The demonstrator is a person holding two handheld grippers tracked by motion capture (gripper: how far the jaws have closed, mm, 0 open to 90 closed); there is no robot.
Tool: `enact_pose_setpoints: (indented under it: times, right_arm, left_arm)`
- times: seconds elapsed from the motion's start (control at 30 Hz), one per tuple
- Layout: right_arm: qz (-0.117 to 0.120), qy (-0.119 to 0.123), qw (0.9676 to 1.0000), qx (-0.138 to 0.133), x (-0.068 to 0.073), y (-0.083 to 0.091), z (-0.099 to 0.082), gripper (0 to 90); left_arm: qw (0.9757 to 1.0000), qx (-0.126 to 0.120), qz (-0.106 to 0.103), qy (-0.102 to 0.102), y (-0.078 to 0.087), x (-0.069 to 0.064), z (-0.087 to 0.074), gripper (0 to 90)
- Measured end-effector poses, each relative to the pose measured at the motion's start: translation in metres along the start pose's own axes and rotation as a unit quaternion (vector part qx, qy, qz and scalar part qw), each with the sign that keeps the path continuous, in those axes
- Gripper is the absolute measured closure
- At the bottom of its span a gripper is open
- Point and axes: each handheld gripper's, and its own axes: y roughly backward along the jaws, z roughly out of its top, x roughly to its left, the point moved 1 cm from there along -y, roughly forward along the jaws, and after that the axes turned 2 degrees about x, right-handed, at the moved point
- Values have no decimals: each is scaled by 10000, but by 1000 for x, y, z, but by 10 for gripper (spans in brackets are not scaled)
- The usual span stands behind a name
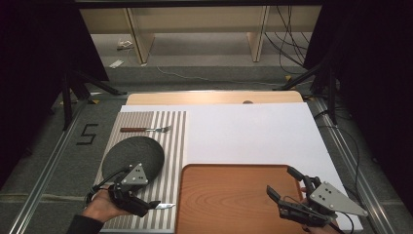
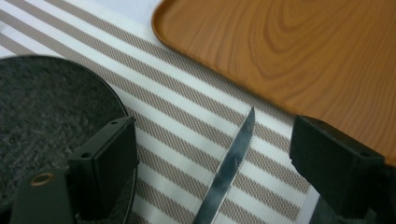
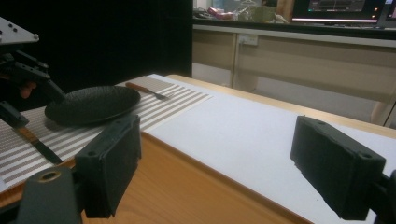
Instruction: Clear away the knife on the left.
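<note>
Between the spread jaws of the left gripper (image 2: 224, 163), nothing pinched: knife (image 2: 229, 163) flat on striped mat (image 2: 187, 107)
Knife tip points at wooden tray (image 2: 299, 60) rim, just short of it; dark plate (image 2: 42, 116) close alongside. Right gripper (image 1: 285, 183) spread wide and empty over tray's near right corner; white sheet (image 1: 253, 136) beyond lies open

One camera looks down from above me. My left one sits close over the knife (image 2: 229, 168). My right one looks across, sharing the tray (image 3: 187, 186).
</note>
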Motion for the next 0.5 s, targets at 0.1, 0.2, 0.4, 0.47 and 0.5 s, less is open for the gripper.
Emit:
enact_pose_setpoints:
  times: [0.1,0.2,0.4,0.47,0.5]
  right_arm:
    - [6,-15,10000,-1,0,0,0,172]
    - [10,-7,10000,-9,0,0,0,172]
    - [10,-7,10000,-10,0,0,0,172]
    - [12,-3,10000,-9,0,0,0,172]
    - [12,-3,10000,-9,0,0,0,172]
  left_arm:
    - [9997,253,-23,-61,-1,1,-4,156]
    - [9992,393,-1,-92,-3,1,-6,157]
    - [9972,730,-39,-165,-3,3,-11,157]
    - [9967,793,-34,-153,-3,3,-13,159]
    - [9962,855,-40,-154,-2,4,-14,159]
